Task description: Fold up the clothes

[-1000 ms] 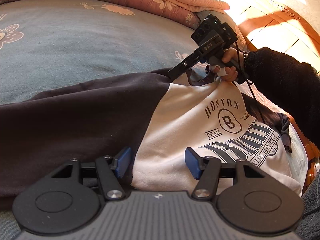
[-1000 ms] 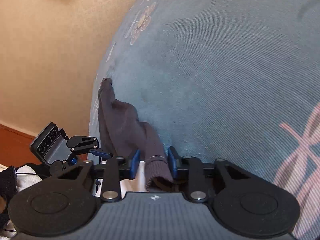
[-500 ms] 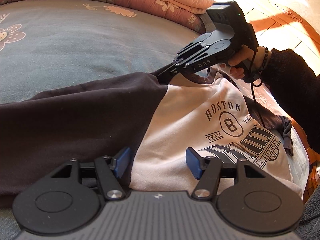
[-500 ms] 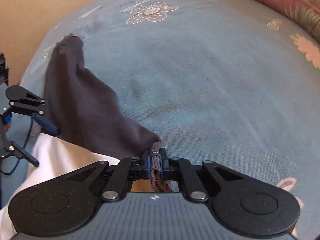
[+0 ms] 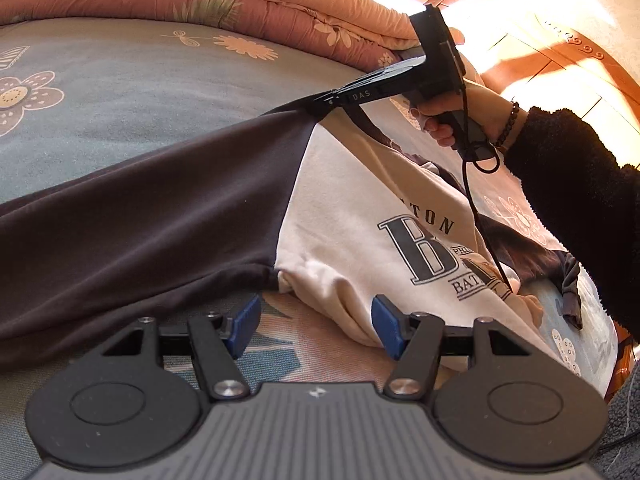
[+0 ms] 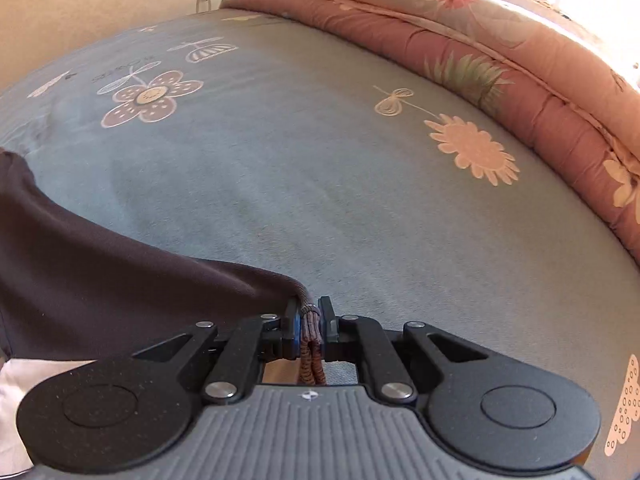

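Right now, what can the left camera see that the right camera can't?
Only the left camera shows the shirt's white front with its print, a hand with a black sleeve, and the open left tongs. Only the right camera shows the right tongs up close, shut on the ribbed collar, plus the beige wall. Both show the shirt's dark sleeve, the blue flowered bed and the pink quilt.

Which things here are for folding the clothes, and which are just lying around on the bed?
For the folding:
- sweatshirt, cream with dark sleeves
- its ribbed neckband, pinched in the right tongs
- left tongs, open above the hem

Just lying about:
- pink flowered quilt, rolled along the far edge
- blue flowered bedsheet underneath
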Demonstrator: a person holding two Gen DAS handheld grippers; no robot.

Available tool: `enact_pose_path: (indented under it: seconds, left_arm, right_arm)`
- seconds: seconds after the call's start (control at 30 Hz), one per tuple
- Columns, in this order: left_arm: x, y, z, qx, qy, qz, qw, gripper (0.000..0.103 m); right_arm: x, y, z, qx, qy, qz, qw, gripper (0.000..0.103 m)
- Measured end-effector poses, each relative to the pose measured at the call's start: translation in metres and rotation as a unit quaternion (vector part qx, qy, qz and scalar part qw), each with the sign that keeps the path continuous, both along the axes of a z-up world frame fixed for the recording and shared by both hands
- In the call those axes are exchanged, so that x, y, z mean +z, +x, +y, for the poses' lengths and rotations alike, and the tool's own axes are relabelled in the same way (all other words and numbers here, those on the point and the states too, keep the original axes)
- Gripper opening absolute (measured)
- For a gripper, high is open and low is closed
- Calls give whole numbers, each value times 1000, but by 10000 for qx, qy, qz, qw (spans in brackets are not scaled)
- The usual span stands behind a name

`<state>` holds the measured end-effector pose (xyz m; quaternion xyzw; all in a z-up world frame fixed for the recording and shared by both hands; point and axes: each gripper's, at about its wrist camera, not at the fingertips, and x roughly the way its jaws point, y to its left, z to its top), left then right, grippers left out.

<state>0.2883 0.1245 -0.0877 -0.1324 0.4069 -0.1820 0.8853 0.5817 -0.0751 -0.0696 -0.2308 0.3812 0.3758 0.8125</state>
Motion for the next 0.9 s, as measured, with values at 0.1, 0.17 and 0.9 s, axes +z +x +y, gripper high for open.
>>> enact_pose_path:
  seconds: [0.1,0.17,0.9]
  left_arm:
    - [-1,0,3,88,7,72,9999,61]
    - [0,-2,6,126,57,100,9999,61]
    - [56,-68,4,378,877,116,9954,61]
  right_arm:
    - [-24,12,2,-317,-226,151,9991,11]
    - [-33,9,2,-283,-189,127,9993,13]
    - [87,-194,-112,-614,-107,258,9977,41]
